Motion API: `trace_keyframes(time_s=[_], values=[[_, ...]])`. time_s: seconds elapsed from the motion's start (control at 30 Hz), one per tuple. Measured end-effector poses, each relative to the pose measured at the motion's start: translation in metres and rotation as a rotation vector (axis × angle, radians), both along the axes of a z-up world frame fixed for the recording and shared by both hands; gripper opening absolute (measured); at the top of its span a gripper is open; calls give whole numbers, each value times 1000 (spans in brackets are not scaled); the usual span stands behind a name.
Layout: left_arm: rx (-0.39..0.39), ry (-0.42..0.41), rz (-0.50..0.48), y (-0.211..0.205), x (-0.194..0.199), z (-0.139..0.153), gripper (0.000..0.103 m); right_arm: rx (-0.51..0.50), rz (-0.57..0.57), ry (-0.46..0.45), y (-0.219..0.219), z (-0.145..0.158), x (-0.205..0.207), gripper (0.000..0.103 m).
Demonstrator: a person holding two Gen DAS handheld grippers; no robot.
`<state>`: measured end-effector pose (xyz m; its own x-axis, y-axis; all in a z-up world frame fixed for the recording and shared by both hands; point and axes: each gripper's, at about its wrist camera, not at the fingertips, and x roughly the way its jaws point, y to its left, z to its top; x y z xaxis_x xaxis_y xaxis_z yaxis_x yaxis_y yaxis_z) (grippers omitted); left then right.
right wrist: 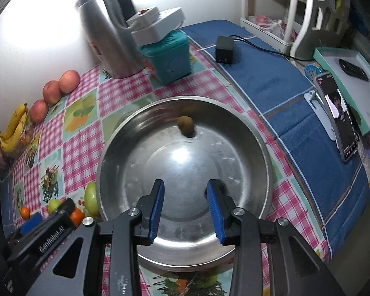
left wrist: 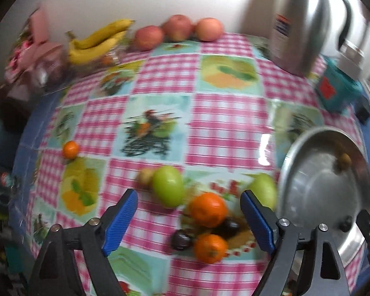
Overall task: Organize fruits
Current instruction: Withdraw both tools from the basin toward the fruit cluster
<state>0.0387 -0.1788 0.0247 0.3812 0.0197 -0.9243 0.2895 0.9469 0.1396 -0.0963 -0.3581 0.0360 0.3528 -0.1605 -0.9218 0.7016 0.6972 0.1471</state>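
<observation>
In the left wrist view, we saw our left gripper (left wrist: 188, 218) released, its blue pads spread wide with nothing pressed between them. It hung above a cluster of fruit on the counter (left wrist: 222, 123), which was covered with a pink checked cloth with fruit pictures. Between the fingers lay an orange (left wrist: 208, 209), a second orange (left wrist: 210, 248) nearer the camera, and two dark plums (left wrist: 181, 239) beside them. A green apple (left wrist: 169, 185) sat just beyond the left finger, with a small yellowish fruit (left wrist: 145, 177) touching its far side. Another green fruit (left wrist: 265, 190) rested against the rim of the steel basin (left wrist: 308, 197) on the right. A small orange (left wrist: 70, 149) lay well apart on the left. Along the far wall stood three red apples (left wrist: 177, 32), a bunch of bananas (left wrist: 98, 42) and a steel thermos jug (left wrist: 301, 24). This view was blurred.

In the right wrist view, our right gripper (right wrist: 185, 207) hovered over the basin (right wrist: 259, 143), its pads standing a small way apart and grasping nothing. One small brownish fruit (right wrist: 185, 126) lay inside the basin near its far wall. The green fruit (right wrist: 91, 198) touched the basin's left rim, and the left gripper (right wrist: 46, 224) showed at the lower left. A teal box (right wrist: 170, 59) stood beyond the basin, and a phone (right wrist: 338, 116) leaned in a stand on the blue cloth to the right.
</observation>
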Motion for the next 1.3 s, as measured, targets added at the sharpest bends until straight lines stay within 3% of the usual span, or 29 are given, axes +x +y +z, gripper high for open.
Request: trace_keyframes(time_s=[0.23,0.47,0.57,0.63,0.7,0.77,1.03,1.07,1.1,1.13,1.3], values=[[4,-37,77,36,10,5,93,6,49,2,15,1,11,37],[-8,-30,92,49,14,3,96,14,73,-4,22,4,15,37],[-17,-25,89,52,13,-1,103,4,84,4,22,4,16,37],[-11,-30,82,52,12,-4,103,-12,95,1,23,4,17,46],[-4,-26,83,54,12,-8,103,-15,104,-13,24,5,18,64],[-7,-17,91,56,12,-11,103,-19,118,-19,26,6,20,70],[-26,-5,114,64,13,-20,103,-20,125,1,28,1,22,71],[-25,-16,113,66,13,-20,103,-20,124,2,27,1,22,76],[-22,-27,111,67,12,-20,103,-22,121,10,27,0,22,92],[-15,-37,111,67,11,-20,103,-28,121,19,27,-1,23,98],[-43,-26,117,73,13,-21,103,-65,120,51,27,-2,24,101]])
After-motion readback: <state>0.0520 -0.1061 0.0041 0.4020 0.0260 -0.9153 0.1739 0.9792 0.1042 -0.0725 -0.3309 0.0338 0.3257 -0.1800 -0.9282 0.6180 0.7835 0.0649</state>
